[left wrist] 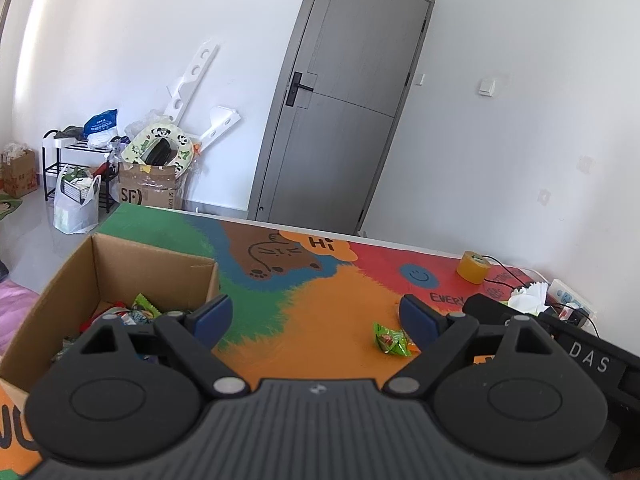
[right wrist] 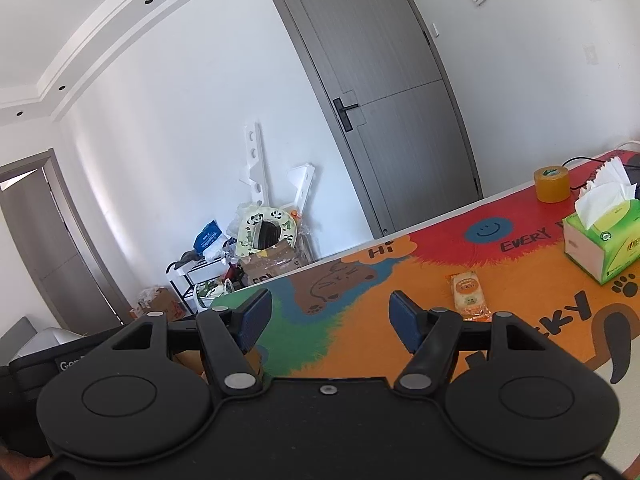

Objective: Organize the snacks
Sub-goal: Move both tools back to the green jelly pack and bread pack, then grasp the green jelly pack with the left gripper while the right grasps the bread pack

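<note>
The left gripper (left wrist: 316, 320) and right gripper (right wrist: 328, 318) both hang released over the table mat (left wrist: 320, 300), nothing between their jaws. A green snack packet (left wrist: 391, 340) lies at the left gripper's two o'clock, an orange packet (right wrist: 468, 294) at the right gripper's one o'clock. The cardboard box (left wrist: 120, 264) holding snacks sits at the left gripper's ten o'clock.

A home: grey door (left wrist: 340, 92), shoe rack (left wrist: 76, 164), household clutter.

The surface's cartoon-printed mat (left wrist: 328, 312) mixes orange, red, green, blue and brown; a crinkled green snack packet (left wrist: 390, 339) shows red print.
</note>
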Action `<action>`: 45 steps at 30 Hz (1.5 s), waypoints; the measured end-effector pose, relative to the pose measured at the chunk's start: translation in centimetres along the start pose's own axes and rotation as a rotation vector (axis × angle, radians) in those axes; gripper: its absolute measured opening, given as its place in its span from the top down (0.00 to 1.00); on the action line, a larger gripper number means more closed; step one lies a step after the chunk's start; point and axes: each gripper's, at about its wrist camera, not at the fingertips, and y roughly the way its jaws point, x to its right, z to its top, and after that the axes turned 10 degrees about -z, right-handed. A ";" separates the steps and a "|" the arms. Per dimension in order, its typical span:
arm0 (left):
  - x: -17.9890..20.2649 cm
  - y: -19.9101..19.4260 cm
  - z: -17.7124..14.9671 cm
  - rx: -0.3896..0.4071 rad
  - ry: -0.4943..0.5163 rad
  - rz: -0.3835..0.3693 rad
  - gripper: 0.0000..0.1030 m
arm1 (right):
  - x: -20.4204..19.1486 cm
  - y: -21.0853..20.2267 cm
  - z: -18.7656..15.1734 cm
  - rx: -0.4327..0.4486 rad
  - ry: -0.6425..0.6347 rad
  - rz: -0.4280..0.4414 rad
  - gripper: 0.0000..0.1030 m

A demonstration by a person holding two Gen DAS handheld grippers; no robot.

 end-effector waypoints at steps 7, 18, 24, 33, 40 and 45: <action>0.7 1.7 -0.3 -0.026 0.004 -0.016 0.13 | 2.7 0.1 0.1 -0.011 0.023 -0.058 0.37; 2.8 6.6 -1.1 -0.096 0.013 -0.040 0.13 | 7.2 2.1 -0.1 -0.067 0.060 -0.151 0.37; 3.3 10.0 -1.6 -0.147 -0.010 -0.033 0.14 | 8.7 4.2 0.1 -0.109 0.073 -0.165 0.38; 3.5 15.3 -2.3 -0.225 -0.034 -0.028 0.15 | 10.3 8.0 0.6 -0.171 0.090 -0.183 0.40; 4.0 19.5 -3.5 -0.287 -0.030 -0.028 0.19 | 11.7 10.6 0.5 -0.209 0.113 -0.213 0.40; 4.2 22.3 -4.7 -0.331 -0.039 -0.028 0.33 | 13.0 12.1 0.2 -0.233 0.136 -0.222 0.40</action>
